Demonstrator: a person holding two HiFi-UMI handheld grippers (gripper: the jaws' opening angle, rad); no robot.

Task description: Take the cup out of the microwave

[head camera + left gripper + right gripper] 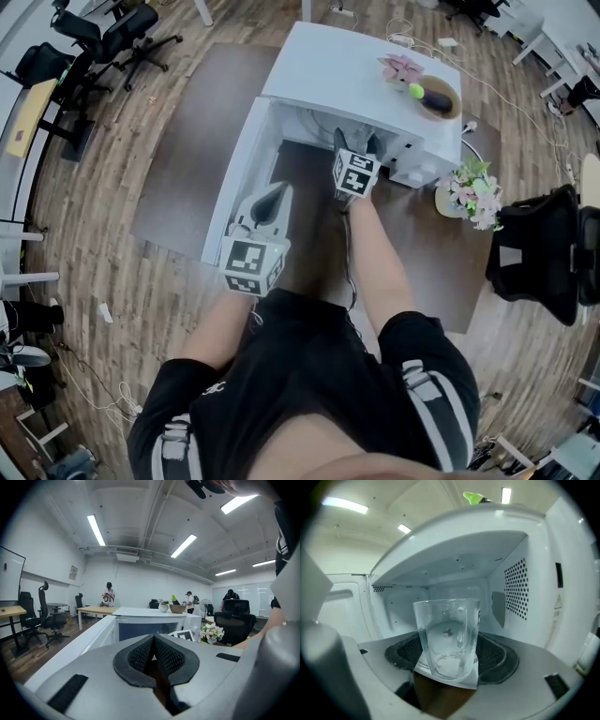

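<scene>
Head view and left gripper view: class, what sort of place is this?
Most likely an open-plan office or lab: rolling office chairs, desks on a wood floor, and ceiling strip lights, with people at the far end.

Head view: bright, even overhead light; shadows soft on wood floor; strong fisheye bend at edges. Left gripper view: ceiling strip lights blown out to white; near fg. soft, room bg. sharp; dark corner vignette. Right gripper view: microwave interior evenly lit, greyer at rear; cup w/ faint highlights; rim areas blurred, round vignette.
</scene>
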